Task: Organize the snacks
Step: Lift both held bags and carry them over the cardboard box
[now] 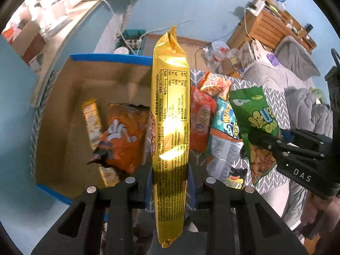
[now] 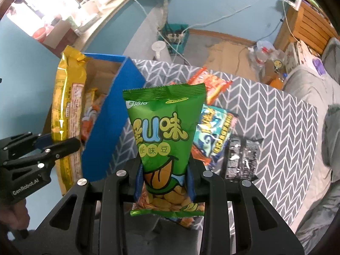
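Observation:
My left gripper (image 1: 170, 182) is shut on a long gold snack packet (image 1: 170, 110), held upright above the table beside the cardboard box with a blue rim (image 1: 110, 57). An orange bag (image 1: 125, 140) and a yellow pack (image 1: 92, 121) lie inside the box. My right gripper (image 2: 164, 176) is shut on a green snack bag (image 2: 163, 131), lifted over the grey chevron cloth (image 2: 276, 127). From the right wrist view the gold snack packet (image 2: 68, 106) hangs in the left gripper (image 2: 63, 146) by the blue box wall (image 2: 110, 131). The green snack bag (image 1: 255, 116) shows in the right gripper (image 1: 265, 140).
Several snack packs stay on the cloth: an orange-red one (image 2: 210, 85), a teal one (image 2: 216, 131), a black one (image 2: 242, 159), and a red one (image 1: 201, 116). A bed with grey bedding (image 1: 297, 85) lies to the right, a wooden shelf (image 1: 274, 23) behind, cables and a teal crate (image 2: 176, 36) on the floor.

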`<state>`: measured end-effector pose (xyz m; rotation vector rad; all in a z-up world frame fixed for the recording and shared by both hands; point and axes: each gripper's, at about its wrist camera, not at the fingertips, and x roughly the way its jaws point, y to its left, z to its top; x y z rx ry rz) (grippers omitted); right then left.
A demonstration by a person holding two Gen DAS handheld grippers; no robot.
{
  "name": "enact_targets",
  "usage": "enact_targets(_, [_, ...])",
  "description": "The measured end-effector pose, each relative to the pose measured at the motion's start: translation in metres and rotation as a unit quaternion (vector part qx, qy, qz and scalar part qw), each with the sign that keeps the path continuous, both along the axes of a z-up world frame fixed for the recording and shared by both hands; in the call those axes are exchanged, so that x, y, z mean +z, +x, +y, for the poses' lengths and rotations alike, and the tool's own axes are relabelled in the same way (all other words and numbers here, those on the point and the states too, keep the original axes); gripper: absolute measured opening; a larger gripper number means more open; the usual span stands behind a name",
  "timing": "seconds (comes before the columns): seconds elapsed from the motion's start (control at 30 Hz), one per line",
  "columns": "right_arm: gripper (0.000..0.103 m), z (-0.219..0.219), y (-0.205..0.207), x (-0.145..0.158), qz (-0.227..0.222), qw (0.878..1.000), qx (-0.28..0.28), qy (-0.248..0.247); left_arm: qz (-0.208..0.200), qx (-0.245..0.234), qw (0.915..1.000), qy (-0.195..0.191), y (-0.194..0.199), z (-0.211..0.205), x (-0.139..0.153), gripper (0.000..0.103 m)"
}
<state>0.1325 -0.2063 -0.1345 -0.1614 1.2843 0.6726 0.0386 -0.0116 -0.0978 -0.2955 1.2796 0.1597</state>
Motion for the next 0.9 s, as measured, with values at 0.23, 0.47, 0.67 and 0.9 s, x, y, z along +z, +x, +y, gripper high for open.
enact_targets(0.23, [0.030, 0.030, -0.010, 0.006, -0.002, 1.000, 0.025, 0.009, -0.001, 0.039, 0.9992, 0.003, -0.018, 0.040, 0.001, 0.028])
enact_targets(0.47, [0.030, 0.066, -0.024, 0.012, -0.007, 0.999, 0.052, 0.013, 0.002, 0.074, 0.9972, 0.010, -0.036, 0.078, -0.004, 0.028])
enact_targets(0.67, [0.030, 0.097, -0.038, 0.015, -0.006, 0.997, 0.078, 0.019, 0.002, 0.101, 0.9949, 0.006, -0.045, 0.102, -0.008, 0.028])
enact_targets(0.9, [0.030, 0.134, -0.044, 0.010, 0.005, 0.994, 0.106, 0.020, 0.007, 0.120, 0.9928, 0.008, -0.051, 0.124, -0.019, 0.028])
